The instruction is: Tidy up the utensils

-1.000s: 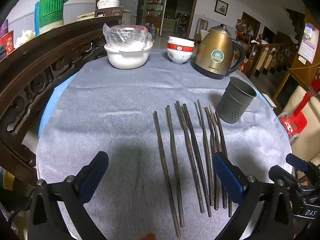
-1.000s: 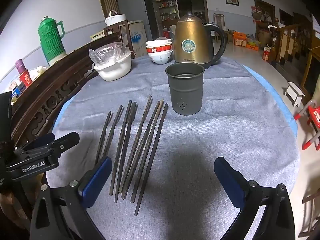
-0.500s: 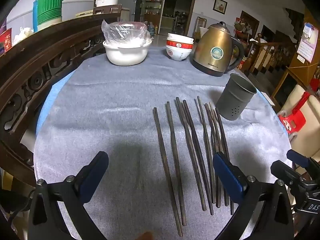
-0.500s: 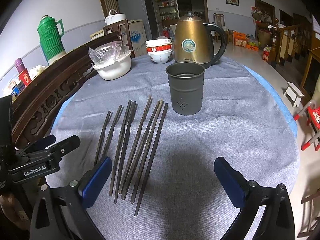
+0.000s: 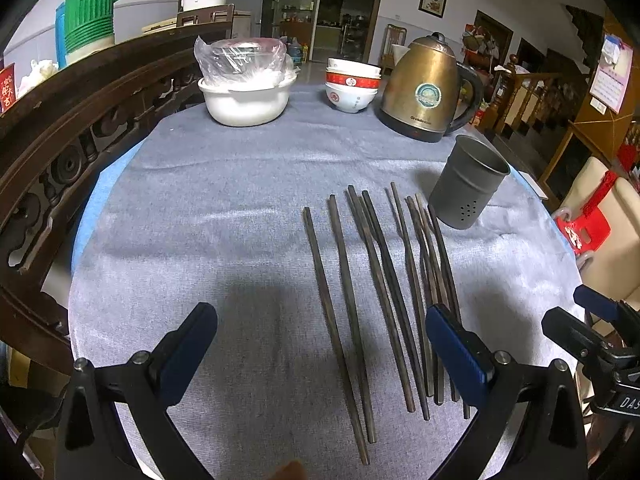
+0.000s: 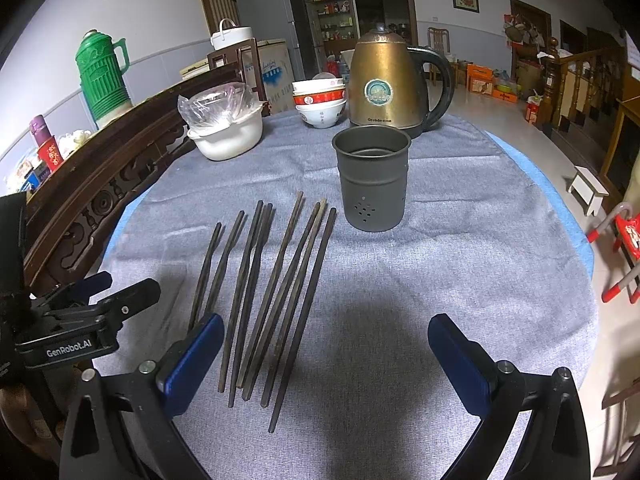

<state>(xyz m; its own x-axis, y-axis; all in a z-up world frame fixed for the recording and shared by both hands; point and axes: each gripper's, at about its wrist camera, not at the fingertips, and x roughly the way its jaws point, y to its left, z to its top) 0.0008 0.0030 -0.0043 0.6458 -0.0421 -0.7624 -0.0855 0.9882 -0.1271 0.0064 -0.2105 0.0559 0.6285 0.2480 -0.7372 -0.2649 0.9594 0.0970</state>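
The dark chopsticks (image 5: pixel 384 292) are laid side by side, long axes pointing away toward the grey holder cup (image 6: pixel 372 176), directly between the widely spread, empty fingers of the left gripper (image 5: pixel 320 344), nearer than the equally wide right gripper (image 6: pixel 326 350).

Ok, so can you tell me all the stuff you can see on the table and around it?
chopsticks: about ten, dark brown, flat on the cloth, left of the holder
utensil holder: one, dark grey metal with holes, upright, looks empty
kettle: one, gold with black handle, behind the holder
stacked bowls: several, white with red bands, left of the kettle
white pot: one, holds a plastic-wrapped bowl, far left of the table
tablecloth: one, grey, over a blue cover
thermos: one, green, beyond the carved wooden rail
carved wooden rail: one, dark brown, along the table's left side
left gripper: open, blue pads, above the chopsticks' near ends
right gripper: open, blue pads, above the cloth
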